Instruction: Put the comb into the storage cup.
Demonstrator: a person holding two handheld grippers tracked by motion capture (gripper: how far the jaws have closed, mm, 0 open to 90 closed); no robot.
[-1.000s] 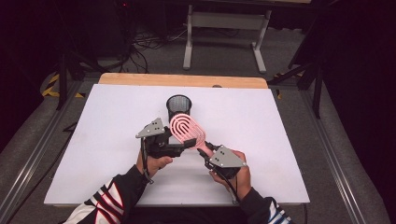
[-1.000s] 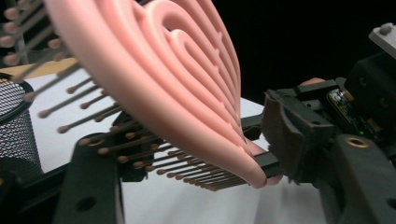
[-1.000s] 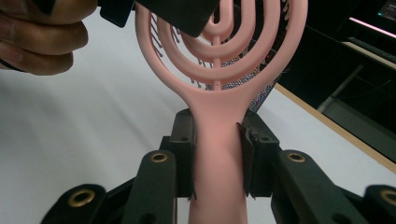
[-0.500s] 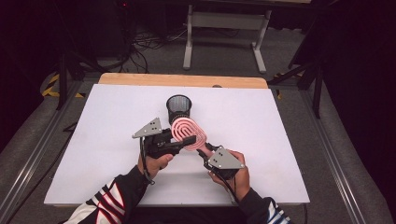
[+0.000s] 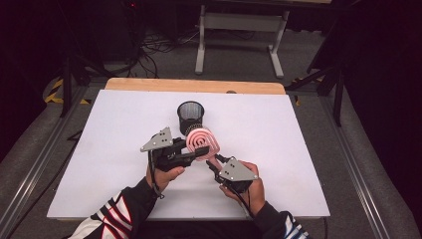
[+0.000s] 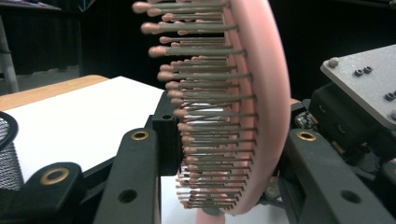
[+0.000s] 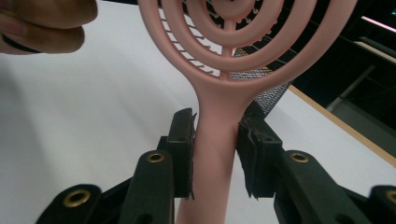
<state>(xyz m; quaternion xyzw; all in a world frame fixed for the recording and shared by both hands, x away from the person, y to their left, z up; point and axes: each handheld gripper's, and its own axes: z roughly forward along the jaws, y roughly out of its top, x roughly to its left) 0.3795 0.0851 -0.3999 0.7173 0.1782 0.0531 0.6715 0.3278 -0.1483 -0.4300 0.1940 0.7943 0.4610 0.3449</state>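
Note:
A pink hairbrush [image 5: 201, 142] with a ringed oval head is held above the white table, between both grippers. My left gripper [image 5: 198, 152] comes in from the left and has just been closing; it is now shut across the brush head [image 6: 254, 116], one jaw on the bristle side and one on the back. My right gripper [image 5: 213, 165] is shut on the handle [image 7: 218, 140], both pads against its sides, though its jaws have just eased open a little. A black mesh cup [image 5: 190, 114] stands upright just behind the brush.
The white board [image 5: 99, 149] covers the table, with a wooden edge [image 5: 194, 85] at the far side. The mesh cup [image 6: 7, 158] sits close to my left jaw, and part of its mesh [image 7: 266, 91] lies behind the brush head. Dark floor, cables and a stand lie beyond.
My left gripper has swung in toward the brush head and closed on it. The right hand and the handle have stayed in place.

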